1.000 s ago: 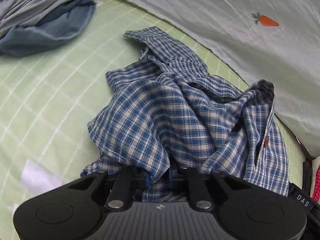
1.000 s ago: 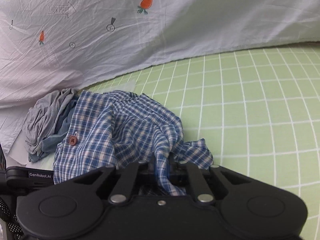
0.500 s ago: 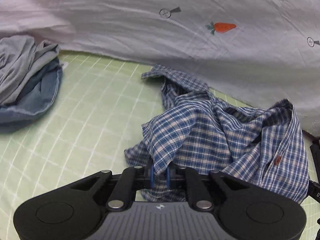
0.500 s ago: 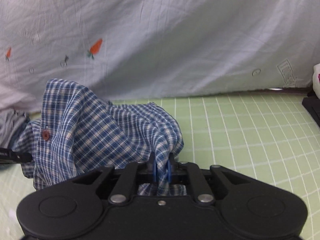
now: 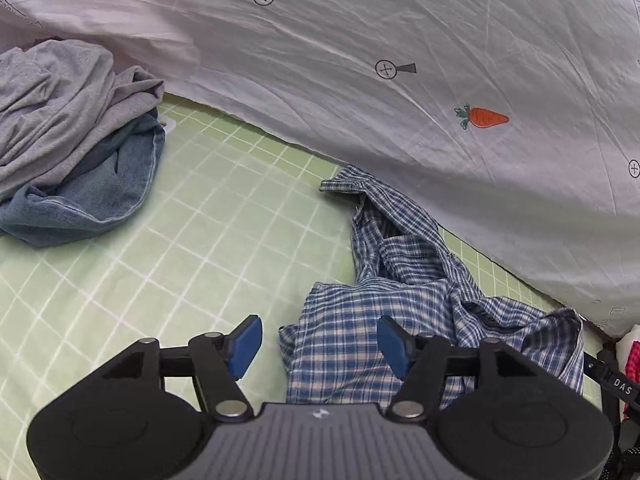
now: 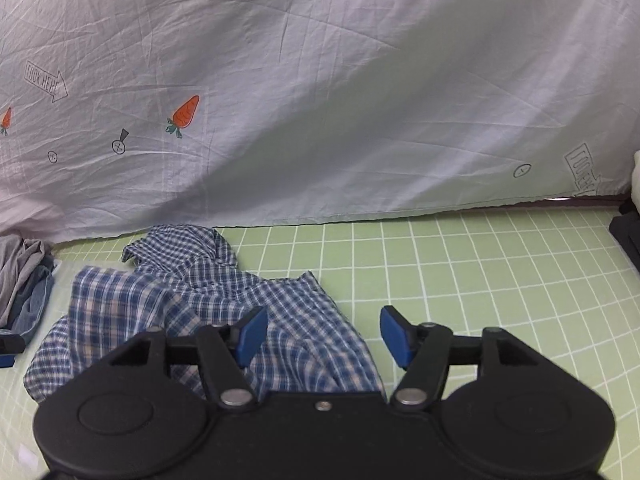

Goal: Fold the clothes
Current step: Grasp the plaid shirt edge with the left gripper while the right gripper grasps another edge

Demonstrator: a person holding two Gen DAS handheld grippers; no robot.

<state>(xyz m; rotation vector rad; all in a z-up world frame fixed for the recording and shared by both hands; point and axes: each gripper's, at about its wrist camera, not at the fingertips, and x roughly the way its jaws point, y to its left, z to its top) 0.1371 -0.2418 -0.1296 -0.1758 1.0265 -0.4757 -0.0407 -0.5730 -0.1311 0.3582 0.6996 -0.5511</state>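
Observation:
A blue and white plaid shirt [image 5: 400,304] lies crumpled on the green grid mat [image 5: 180,248]. In the right wrist view the same shirt [image 6: 192,292] spreads left of centre. My left gripper [image 5: 319,342] hovers over the shirt's near edge, its jaws opening, blue pads apart and clear of the cloth. My right gripper [image 6: 323,334] hangs above the shirt's right edge, jaws opening too, with the cloth lying below the gap and not pinched.
A heap of grey cloth [image 5: 60,92] over blue denim [image 5: 100,192] lies at the mat's left. A white sheet with carrot prints [image 6: 320,100] rises behind the mat. A black object [image 6: 628,236] sits at the right edge.
Both grippers were shut on folds of the plaid shirt; both have let go and stand wide. The shirt has dropped flatter onto the mat and both hands have lifted a little.

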